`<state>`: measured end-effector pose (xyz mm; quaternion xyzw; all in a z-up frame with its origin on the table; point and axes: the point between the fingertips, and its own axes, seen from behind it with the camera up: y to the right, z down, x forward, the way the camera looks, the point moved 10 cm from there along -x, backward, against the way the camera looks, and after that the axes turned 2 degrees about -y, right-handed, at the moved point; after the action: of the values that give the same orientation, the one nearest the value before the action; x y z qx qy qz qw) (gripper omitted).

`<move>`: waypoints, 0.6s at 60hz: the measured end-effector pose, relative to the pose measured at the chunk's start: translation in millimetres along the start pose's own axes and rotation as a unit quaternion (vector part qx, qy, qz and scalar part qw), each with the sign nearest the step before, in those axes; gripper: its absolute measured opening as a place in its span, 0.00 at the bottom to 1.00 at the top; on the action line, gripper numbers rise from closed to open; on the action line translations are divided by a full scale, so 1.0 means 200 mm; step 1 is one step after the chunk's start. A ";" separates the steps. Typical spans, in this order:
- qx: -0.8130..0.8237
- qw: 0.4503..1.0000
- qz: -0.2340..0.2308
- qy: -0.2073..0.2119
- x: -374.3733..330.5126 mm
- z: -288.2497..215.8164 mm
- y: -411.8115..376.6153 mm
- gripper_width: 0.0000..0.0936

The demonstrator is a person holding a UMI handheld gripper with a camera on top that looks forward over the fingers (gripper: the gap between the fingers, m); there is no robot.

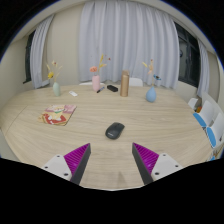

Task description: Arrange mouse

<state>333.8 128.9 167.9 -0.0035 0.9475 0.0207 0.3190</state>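
A dark grey computer mouse [115,130] lies on the round light-wood table [100,150], a little beyond my fingers and roughly on the line between them. My gripper [112,160] is open and empty, held above the table's near side. Its two fingers [76,158] carry magenta pads and stand wide apart. Nothing is between them.
A magazine or booklet [58,117] lies on the table to the left. At the far side stand vases with flowers [55,87], a pink vase [97,82], a brown bottle [125,84] and a blue vase [151,95]. Chairs [208,118] stand at the right. Curtains hang behind.
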 end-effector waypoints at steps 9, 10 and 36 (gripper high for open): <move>0.000 1.000 0.009 -0.006 0.22 0.00 -0.05 0.92; -0.002 1.000 0.011 -0.006 0.24 0.00 -0.05 0.92; 0.005 0.999 0.016 -0.036 0.82 -0.03 -0.04 0.92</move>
<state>200.0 121.7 73.3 0.0141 0.9353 0.0216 0.3529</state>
